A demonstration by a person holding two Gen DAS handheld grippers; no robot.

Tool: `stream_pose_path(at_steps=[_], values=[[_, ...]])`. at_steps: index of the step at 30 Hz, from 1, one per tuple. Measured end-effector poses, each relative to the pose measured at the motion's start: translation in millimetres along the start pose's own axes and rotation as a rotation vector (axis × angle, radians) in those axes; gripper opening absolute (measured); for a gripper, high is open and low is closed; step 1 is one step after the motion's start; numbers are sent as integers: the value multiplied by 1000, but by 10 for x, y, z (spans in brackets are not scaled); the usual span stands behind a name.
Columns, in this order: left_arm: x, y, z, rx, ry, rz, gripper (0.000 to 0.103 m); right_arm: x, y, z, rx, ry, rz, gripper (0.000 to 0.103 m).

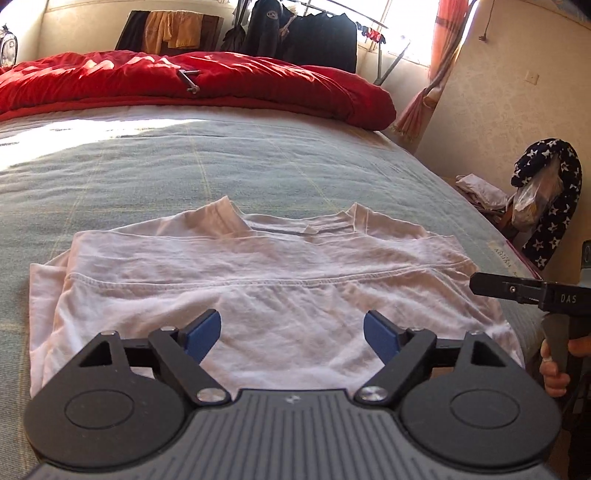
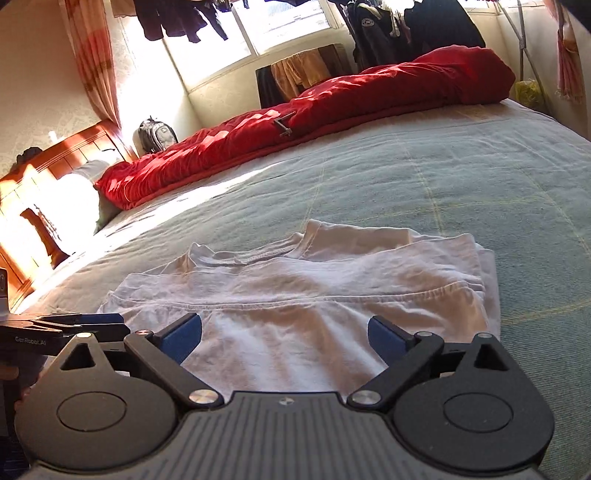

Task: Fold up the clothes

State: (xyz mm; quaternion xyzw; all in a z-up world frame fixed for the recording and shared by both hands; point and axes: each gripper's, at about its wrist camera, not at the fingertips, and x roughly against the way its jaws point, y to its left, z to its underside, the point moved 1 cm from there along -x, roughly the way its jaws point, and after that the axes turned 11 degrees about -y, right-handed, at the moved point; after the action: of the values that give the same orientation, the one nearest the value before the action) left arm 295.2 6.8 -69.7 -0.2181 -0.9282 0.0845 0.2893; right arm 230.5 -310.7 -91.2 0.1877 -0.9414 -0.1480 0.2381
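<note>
A white T-shirt (image 1: 266,280) lies on the bed, its bottom part folded up over the chest so a stitched hem runs across it; it also shows in the right wrist view (image 2: 317,291). My left gripper (image 1: 291,332) is open and empty, hovering over the shirt's near edge. My right gripper (image 2: 284,332) is open and empty over the same near edge. The right gripper shows at the right edge of the left wrist view (image 1: 476,284). The left gripper shows at the left edge of the right wrist view (image 2: 110,321).
The grey-green bedspread (image 1: 221,166) covers the bed. A red duvet (image 1: 192,81) lies along the far side. Clothes hang on a rack (image 1: 314,33) behind. A star-patterned cloth (image 1: 554,206) hangs on the right by the wall. A wooden headboard (image 2: 55,177) stands on the left.
</note>
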Motion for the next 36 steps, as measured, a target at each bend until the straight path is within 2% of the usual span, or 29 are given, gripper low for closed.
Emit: stream_pose_path(at_steps=[4, 8, 12, 16, 19, 21, 24, 26, 28, 36], values=[[-182, 27, 46, -8, -6, -15, 85, -221, -47, 94, 64, 29, 101, 99], [-364, 53, -43, -30, -13, -50, 85, -346, -185, 59, 65, 30, 126, 99], [-605, 26, -111, -98, -22, -128, 85, -466, -174, 35, 89, 32, 143, 103], [-563, 5, -245, -39, -32, -125, 84, -470, -111, 10, 133, 29, 161, 103], [-309, -130, -288, -20, -44, -17, 85, -316, -115, -41, 100, 6, 153, 103], [-150, -251, -259, 11, -23, 90, 87, -185, -136, -87, 91, -24, 154, 103], [-61, -404, -111, 78, 58, 244, 89, -93, -181, -87, 73, -26, 167, 103], [-102, -478, 20, 97, 103, 298, 90, -88, -216, -42, 48, -13, 155, 103], [-233, -499, 115, 82, 130, 243, 90, -132, -245, 39, 17, 15, 148, 103], [-741, -342, -49, 51, 43, 154, 90, -209, -214, 167, 91, 43, 164, 103]])
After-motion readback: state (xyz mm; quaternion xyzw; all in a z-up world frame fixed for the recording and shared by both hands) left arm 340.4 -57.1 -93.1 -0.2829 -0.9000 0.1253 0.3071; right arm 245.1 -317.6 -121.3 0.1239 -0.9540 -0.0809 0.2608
